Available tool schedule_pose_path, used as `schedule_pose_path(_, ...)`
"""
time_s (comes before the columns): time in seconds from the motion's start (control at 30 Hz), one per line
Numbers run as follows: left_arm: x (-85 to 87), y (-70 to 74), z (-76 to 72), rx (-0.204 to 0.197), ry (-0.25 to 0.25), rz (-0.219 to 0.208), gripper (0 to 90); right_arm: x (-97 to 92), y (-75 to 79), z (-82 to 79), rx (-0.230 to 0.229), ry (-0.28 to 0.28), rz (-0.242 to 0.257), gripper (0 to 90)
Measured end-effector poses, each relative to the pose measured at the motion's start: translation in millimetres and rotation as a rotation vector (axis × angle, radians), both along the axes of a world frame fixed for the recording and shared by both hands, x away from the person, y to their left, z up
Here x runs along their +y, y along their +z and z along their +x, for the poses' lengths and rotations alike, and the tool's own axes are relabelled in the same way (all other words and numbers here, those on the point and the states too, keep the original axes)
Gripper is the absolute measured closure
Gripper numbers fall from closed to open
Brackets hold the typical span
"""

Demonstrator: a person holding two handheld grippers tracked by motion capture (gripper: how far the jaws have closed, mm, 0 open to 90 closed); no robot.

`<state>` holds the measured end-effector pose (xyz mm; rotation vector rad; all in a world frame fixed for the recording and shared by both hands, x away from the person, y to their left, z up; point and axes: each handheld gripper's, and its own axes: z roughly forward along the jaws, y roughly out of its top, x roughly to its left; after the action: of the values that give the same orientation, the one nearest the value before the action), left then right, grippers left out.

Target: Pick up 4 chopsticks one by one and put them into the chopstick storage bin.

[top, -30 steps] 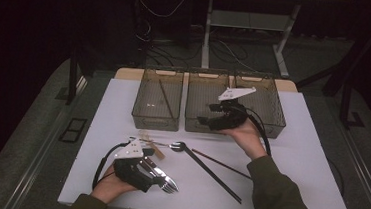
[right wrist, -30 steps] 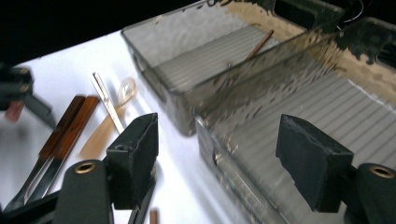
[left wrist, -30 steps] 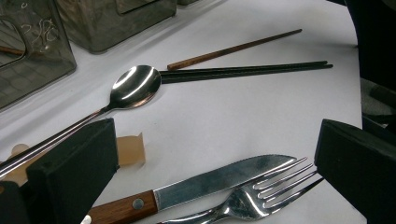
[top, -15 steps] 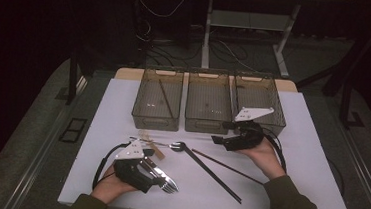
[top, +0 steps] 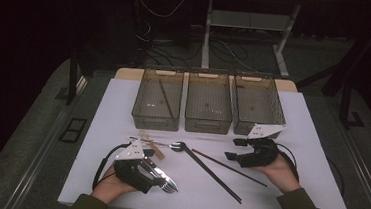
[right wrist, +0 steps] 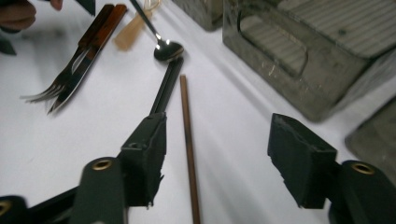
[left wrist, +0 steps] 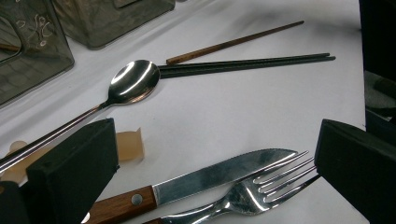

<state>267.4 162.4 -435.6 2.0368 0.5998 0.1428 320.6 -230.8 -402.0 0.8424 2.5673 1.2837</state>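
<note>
Right gripper (top: 234, 149): held in the person's right hand (top: 279, 168) at the lower right of the high view, low over the white worktop (top: 310, 144), in front of the right-hand bin.
Right fingers (right wrist: 301, 158): apart, and they have just been closing; nothing is pressed between them. In the right gripper view the brown chopstick lies on the worktop in the gap, close to the left finger.
Brown chopstick (right wrist: 189, 140): thin and reddish brown, flat on the worktop at the centre right of the high view, slanting down to the right, just beside the black pair.
Black chopsticks (top: 213, 172): two lying together, running from the spoon's bowl down to the right in the high view.
Left gripper (top: 167, 183): at the lower left of the high view, resting low by the knife and fork.
Left fingers (left wrist: 74, 172): spread wide, gripping nothing; in the left gripper view the knife and fork lie on the worktop between them.
Knife (left wrist: 205, 179): wooden handle, serrated blade, beside the fork.
Fork (left wrist: 252, 193): steel, tines toward the right finger in the left gripper view.
Spoon (top: 176, 145): steel, centre of the high view, bowl touching the black chopsticks' ends.
Bins (top: 207, 120): three mesh bins in a row at the far side of the worktop; the left one holds a thin dark stick.
</note>
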Motion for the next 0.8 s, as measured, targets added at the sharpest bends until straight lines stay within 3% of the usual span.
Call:
schedule_pose_path(0.33, 0.3, 0.0, -0.3, -0.003, 0.000, 0.006, 0.0, -11.6, -18.7, -22.8, 0.044, 0.023, -0.071, 53.1)
schedule_pose_path(0.6, 0.5, 0.3, -0.7, -0.004, -0.001, 0.004, 0.0, -11.8, -31.2, -18.3, 0.071, 0.038, -0.120, 71.8)
schedule_pose_path(0.8, 0.2, 0.3, -1.0, -0.003, -0.002, 0.004, 0.0, -9.1, -37.2, -16.2, 0.090, 0.055, -0.151, 78.7)
